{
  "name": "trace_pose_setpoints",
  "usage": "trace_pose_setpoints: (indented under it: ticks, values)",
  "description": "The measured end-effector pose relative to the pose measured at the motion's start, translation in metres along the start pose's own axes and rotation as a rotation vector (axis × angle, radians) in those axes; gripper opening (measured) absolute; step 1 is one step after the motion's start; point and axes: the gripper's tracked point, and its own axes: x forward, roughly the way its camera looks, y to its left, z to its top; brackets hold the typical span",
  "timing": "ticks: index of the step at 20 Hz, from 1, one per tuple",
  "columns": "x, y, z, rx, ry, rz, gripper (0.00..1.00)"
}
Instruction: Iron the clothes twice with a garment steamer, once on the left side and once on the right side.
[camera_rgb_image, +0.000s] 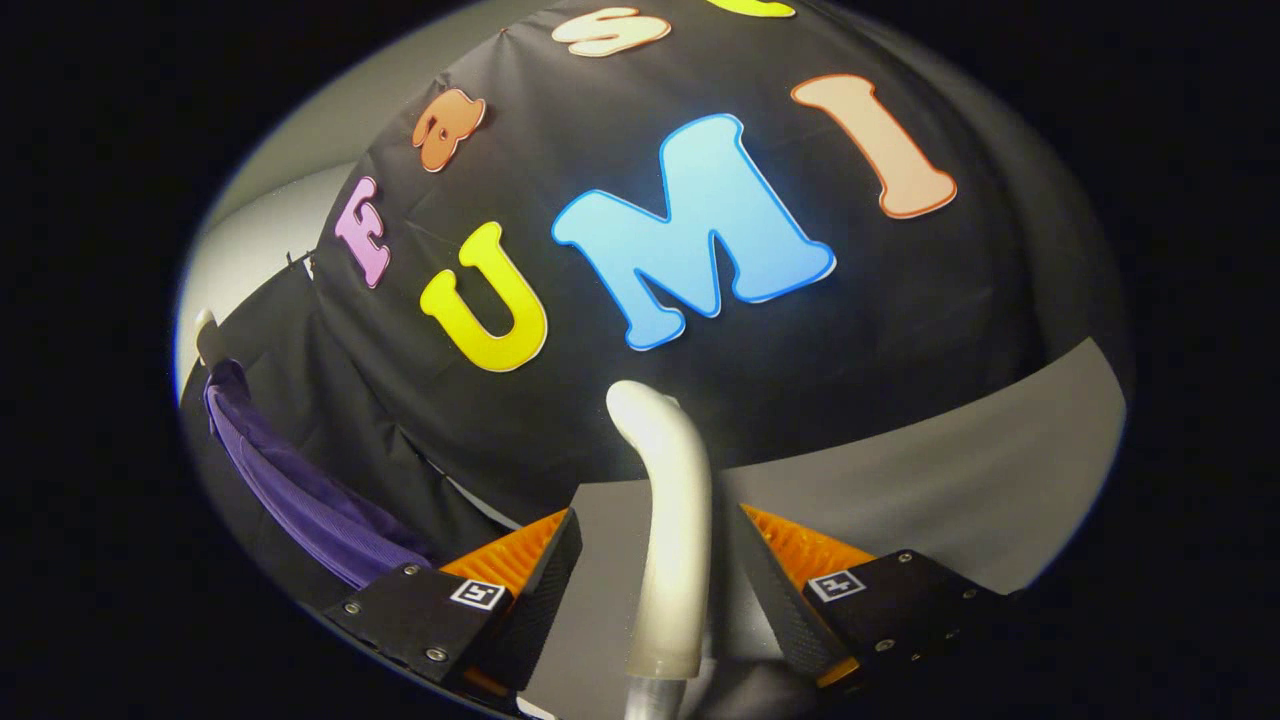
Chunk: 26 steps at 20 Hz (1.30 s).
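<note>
Fingers (655, 570) flank cream steamer handle (672, 540), gaps either side; purple garment (300, 490) beyond.

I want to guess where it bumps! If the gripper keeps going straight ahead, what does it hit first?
Probably the steamer handle, standing between the open gripper's fingers, which don't press it. Past it comes the black cloth wall, though depth is hard to judge.

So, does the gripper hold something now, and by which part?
Nothing is clamped. The steamer handle stands between the open fingers of the gripper, with a gap on each side. The purple garment hangs further away.
</note>
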Motion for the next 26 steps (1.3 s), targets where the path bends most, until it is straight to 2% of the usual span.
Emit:
trace_pose_setpoints:
  ticks: [3, 5, 11, 12, 13, 14, 15, 18, 21, 26]
  values:
    - [0.011, -0.002, -0.007, 0.116, 0.072, 0.052, 0.92]
    - [0.020, 0.000, -0.012, 0.202, 0.120, 0.101, 0.87]
    - [0.023, -0.007, -0.014, 0.350, 0.135, 0.151, 0.66]
    - [0.024, -0.010, -0.015, 0.378, 0.140, 0.158, 0.55]
    - [0.027, -0.010, -0.014, 0.394, 0.145, 0.173, 0.49]
    - [0.023, -0.005, -0.017, 0.396, 0.145, 0.179, 0.43]
    - [0.021, -0.002, -0.016, 0.394, 0.141, 0.181, 0.42]
    - [0.008, 0.005, -0.010, 0.352, 0.086, 0.178, 0.31]
    - [-0.016, 0.018, -0.005, 0.292, 0.010, 0.174, 0.28]
    - [-0.062, 0.038, -0.024, 0.169, -0.087, 0.137, 0.28]
